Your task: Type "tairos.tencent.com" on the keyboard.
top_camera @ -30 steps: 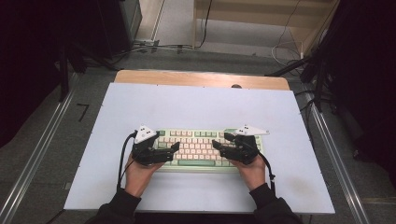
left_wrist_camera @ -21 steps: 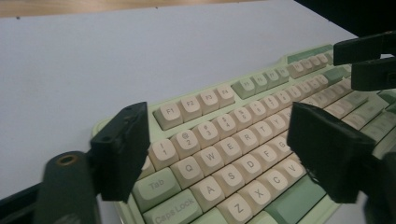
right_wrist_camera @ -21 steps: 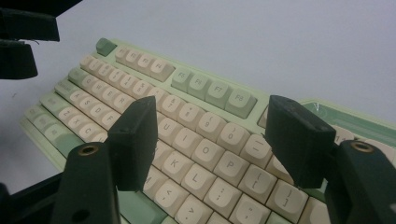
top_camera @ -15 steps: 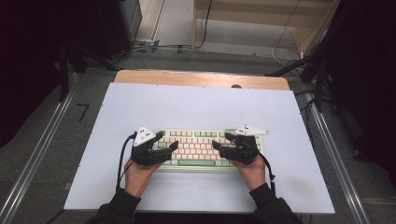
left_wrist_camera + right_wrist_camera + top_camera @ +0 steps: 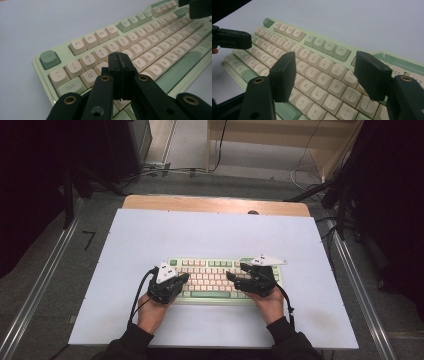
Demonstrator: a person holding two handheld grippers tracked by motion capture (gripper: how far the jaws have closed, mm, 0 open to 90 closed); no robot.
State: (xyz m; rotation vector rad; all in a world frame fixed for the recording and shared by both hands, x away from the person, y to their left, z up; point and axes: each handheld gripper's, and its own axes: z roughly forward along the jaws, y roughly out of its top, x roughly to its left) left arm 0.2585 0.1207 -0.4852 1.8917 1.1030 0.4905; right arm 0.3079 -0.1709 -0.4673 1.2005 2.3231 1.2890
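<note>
Keyboard [image 5: 220,280] work is in hand: a pale green board with cream keycaps is laid flat on the white desk [image 5: 150,235], near its front edge and roughly centred, its long side set across the view from above. Green accent keys — the Esc key [image 5: 50,59] at one corner and a block of function keys [image 5: 327,46] — are seen along the back row.

Over the board's left end the left hand-held gripper [image 5: 120,65] is held low, its jaws pressed together with nothing between them; they have just been closing. In the left gripper view the joined tips are poised just above the letter rows, near the keys below the number row, though whether a keycap is touched cannot be told. Over the right end the right hand-held gripper [image 5: 327,75] is held with its jaws spread, empty, above the keys around O and P [image 5: 337,87]; no contact is visible there either. Both are carried by hands [image 5: 150,312] entering from the near edge of the desk.

The step is judged to be a key press prepared with the closed left tips used as a single finger. A short, straight descent onto one chosen keycap is called for next — aim must be kept centred so that a neighbouring key is not caught, and the push kept light.
</note>
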